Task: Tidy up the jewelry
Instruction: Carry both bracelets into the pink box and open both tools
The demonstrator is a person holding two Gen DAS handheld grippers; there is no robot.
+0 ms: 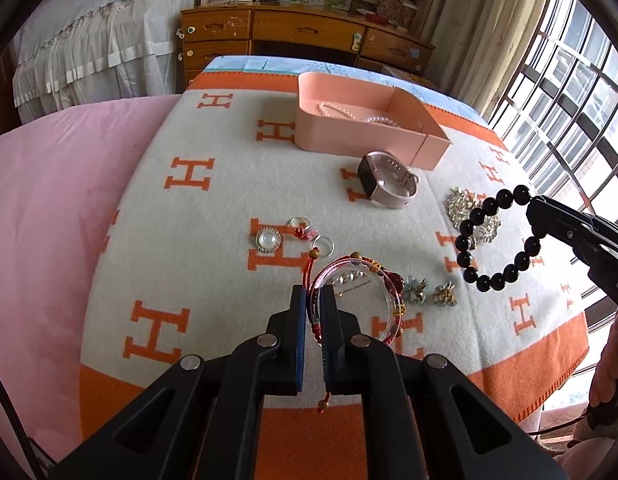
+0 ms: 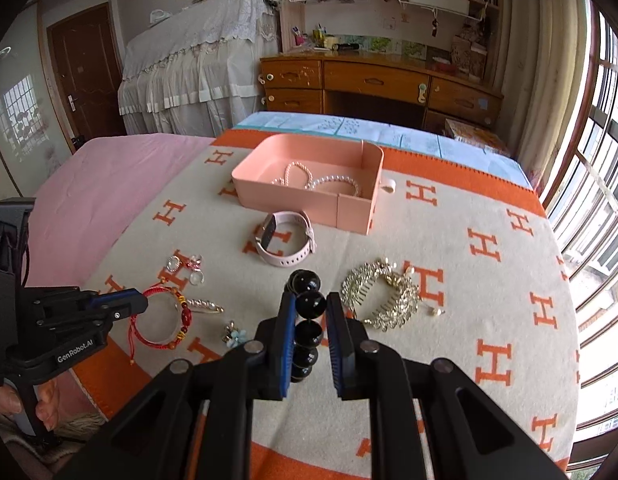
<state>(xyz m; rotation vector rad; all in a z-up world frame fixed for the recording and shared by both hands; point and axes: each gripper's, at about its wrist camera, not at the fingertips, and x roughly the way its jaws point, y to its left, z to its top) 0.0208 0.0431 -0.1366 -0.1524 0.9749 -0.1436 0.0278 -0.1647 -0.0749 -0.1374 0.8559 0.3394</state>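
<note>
My left gripper (image 1: 313, 294) is shut on a red cord bracelet (image 1: 383, 280) with a clear bangle, held just above the blanket; it also shows in the right wrist view (image 2: 180, 307), where the left gripper (image 2: 139, 303) is at the left. My right gripper (image 2: 309, 305) is shut on a black bead bracelet (image 2: 309, 306) and holds it in the air; the bracelet (image 1: 495, 236) hangs from the right gripper (image 1: 533, 204) at the right of the left wrist view. A pink box (image 1: 317, 128) (image 2: 269, 194) holding pearl strands (image 2: 309, 178) stands at the back.
On the H-patterned blanket (image 1: 213, 224) lie a pink watch (image 1: 389, 180) (image 2: 287, 240), a gold hair comb (image 2: 383, 294), a round brooch (image 1: 268, 240), rings (image 1: 323, 245), a pearl hairpin (image 2: 205, 305) and small flower earrings (image 1: 417, 287). A wooden desk (image 2: 373, 80) stands behind the bed.
</note>
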